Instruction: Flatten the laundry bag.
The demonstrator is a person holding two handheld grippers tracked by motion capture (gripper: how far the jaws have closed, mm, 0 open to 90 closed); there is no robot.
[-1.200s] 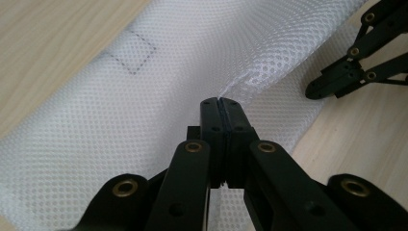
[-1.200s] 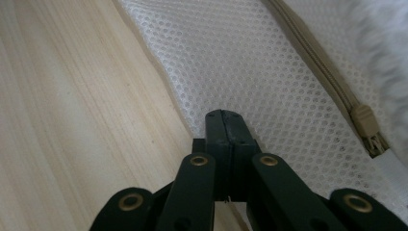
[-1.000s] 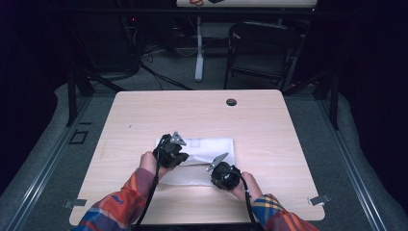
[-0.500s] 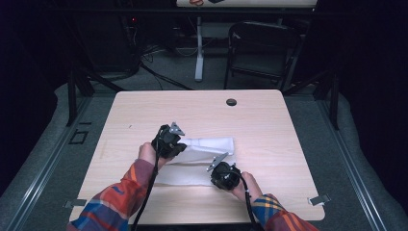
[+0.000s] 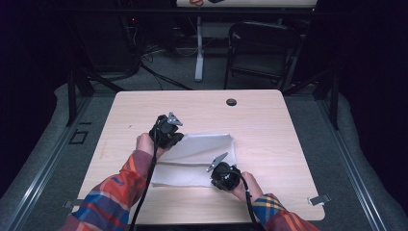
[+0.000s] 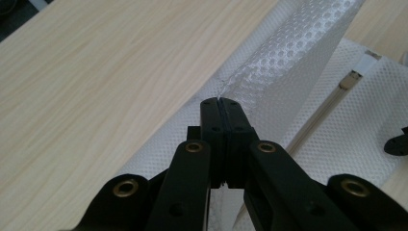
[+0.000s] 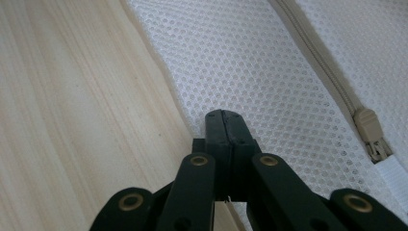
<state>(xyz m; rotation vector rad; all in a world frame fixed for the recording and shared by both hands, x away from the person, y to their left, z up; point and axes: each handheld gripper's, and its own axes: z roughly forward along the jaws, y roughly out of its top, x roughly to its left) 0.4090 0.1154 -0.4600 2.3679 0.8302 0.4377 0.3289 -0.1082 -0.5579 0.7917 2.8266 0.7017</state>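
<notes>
A white mesh bag point(image 5: 202, 156) with a beige zipper lies on the wooden table point(image 5: 269, 125). My left gripper point(image 5: 178, 140) is shut on the bag's far left edge and holds it above the table. In the left gripper view the mesh point(image 6: 288, 53) rises as a fold from the closed tips of that gripper point(image 6: 222, 100). My right gripper point(image 5: 219, 168) is at the bag's near right part. Its jaws point(image 7: 224, 113) are closed with the tips on flat mesh point(image 7: 269, 72) just inside the bag's edge. Whether they pinch fabric I cannot tell. The zipper pull point(image 7: 369, 126) lies to their right.
A dark round grommet point(image 5: 231, 102) sits near the table's far edge. A dark chair point(image 5: 262, 48) and a desk leg point(image 5: 198, 53) stand beyond the table. Bare wood surrounds the bag on every side.
My left gripper has lifted and moved toward the far side, taking the bag's edge with it and raising a fold. The right gripper has stayed where it was.
</notes>
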